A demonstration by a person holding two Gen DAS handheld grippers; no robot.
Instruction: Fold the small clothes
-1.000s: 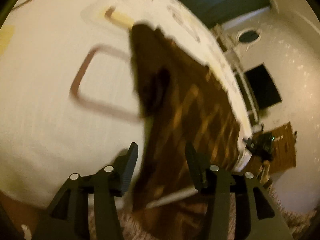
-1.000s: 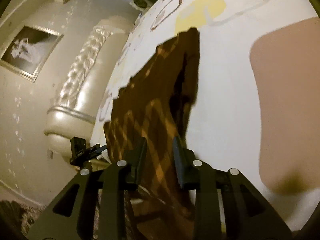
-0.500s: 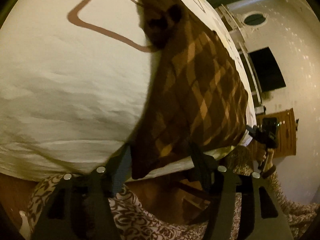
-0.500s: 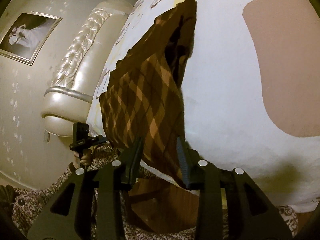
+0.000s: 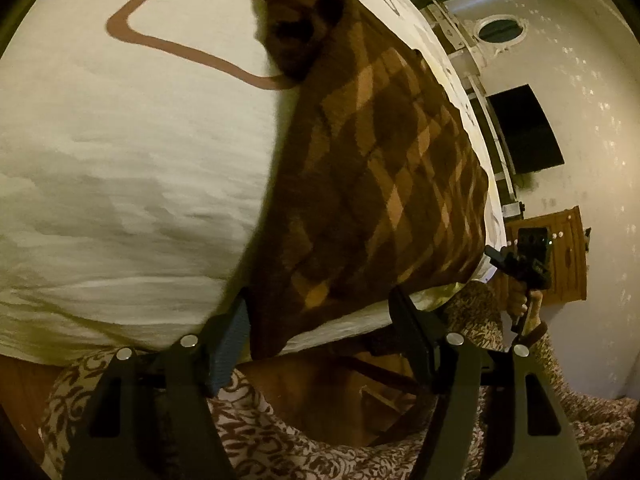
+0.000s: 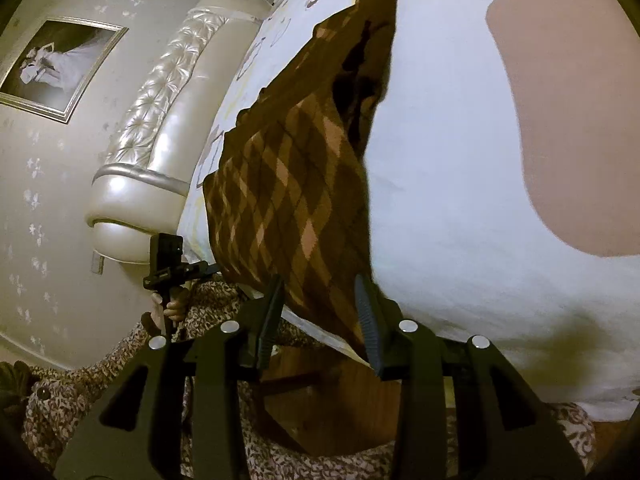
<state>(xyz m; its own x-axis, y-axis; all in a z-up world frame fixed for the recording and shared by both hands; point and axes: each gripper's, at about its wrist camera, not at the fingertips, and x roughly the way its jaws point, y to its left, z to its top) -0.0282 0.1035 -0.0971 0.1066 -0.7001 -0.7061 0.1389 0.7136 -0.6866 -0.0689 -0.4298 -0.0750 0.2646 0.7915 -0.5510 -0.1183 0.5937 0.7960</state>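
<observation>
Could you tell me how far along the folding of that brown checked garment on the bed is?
Done: the brown checked garment lies spread on the white bedsheet, its near hem at the bed's edge. In hand: the left gripper and right gripper have just been opening, each with a hem corner between its jaws but apparently not pinched. Left: it lies in one long piece, so folding it smaller remains.

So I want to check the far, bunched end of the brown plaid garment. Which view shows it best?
The left wrist view: the bunched end sits near and large against the white bedcover. The right wrist view shows it smaller and shadowed.
</observation>
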